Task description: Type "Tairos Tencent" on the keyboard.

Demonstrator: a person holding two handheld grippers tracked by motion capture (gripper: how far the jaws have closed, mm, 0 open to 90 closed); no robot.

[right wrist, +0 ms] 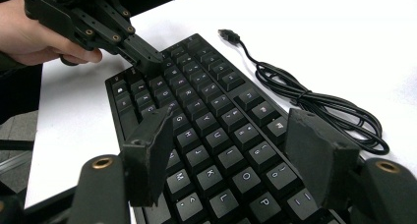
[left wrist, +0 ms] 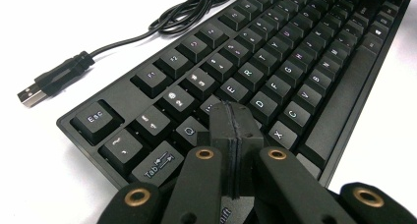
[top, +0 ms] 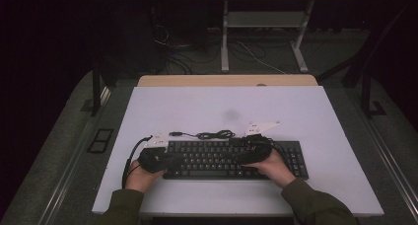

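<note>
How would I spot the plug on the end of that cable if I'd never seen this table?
Start at the white table and find the black keyboard near the person's edge. Just behind its far edge lies a coiled black cable. Follow it left to its loose end: the USB plug, lying unplugged, with the scene's one silver metal tip.

Two hand-held grippers: left gripper [top: 156,157] and right gripper [top: 252,152], each matte black with brass-coloured rivets at the linkage joints, a pale three-cornered top plate and a trailing black cable; the person wears olive-green sleeves [top: 315,205]
</note>
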